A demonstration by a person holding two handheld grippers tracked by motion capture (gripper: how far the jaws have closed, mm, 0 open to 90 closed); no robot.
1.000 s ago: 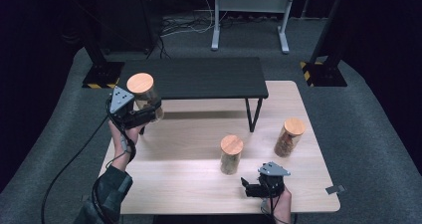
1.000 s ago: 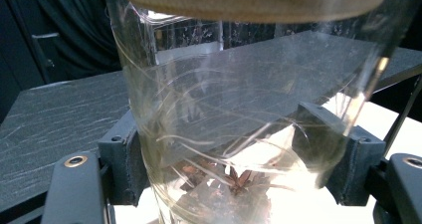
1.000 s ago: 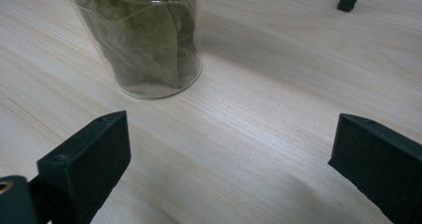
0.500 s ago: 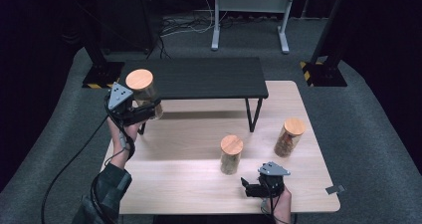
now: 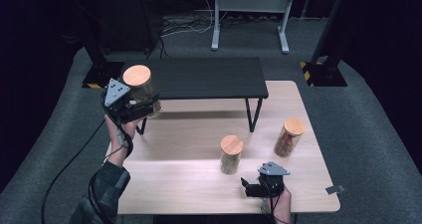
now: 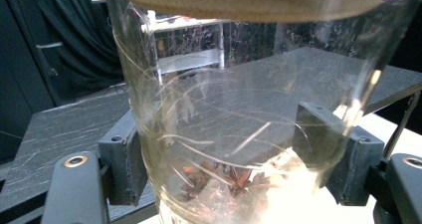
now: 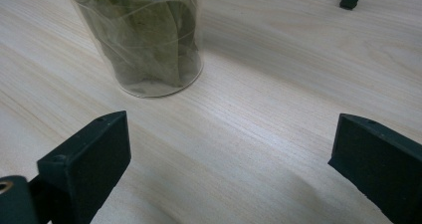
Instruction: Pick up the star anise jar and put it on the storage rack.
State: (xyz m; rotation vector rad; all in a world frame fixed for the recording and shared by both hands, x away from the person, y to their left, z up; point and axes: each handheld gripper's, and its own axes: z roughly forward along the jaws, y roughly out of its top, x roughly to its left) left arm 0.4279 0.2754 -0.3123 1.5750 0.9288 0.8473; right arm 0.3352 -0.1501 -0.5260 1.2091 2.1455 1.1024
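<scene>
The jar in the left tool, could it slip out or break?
The jar looks like smooth clear glass, so probably slippery and breakable. It seems nearly empty, likely light. The left tool pinches both sides, so it probably holds.

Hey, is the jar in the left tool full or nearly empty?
Nearly empty. The jar is clear glass down most of its height, with only a few star-shaped spice pieces at the bottom.

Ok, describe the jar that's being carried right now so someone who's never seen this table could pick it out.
Start at the black shelf standing on the wooden table and go to its left end. There the left gripper is shut on a clear jar with a round wooden lid, held up off the table. The other two jars stand on the tabletop; this one is nearly empty, with a few reddish star-shaped pieces at its bottom.
</scene>
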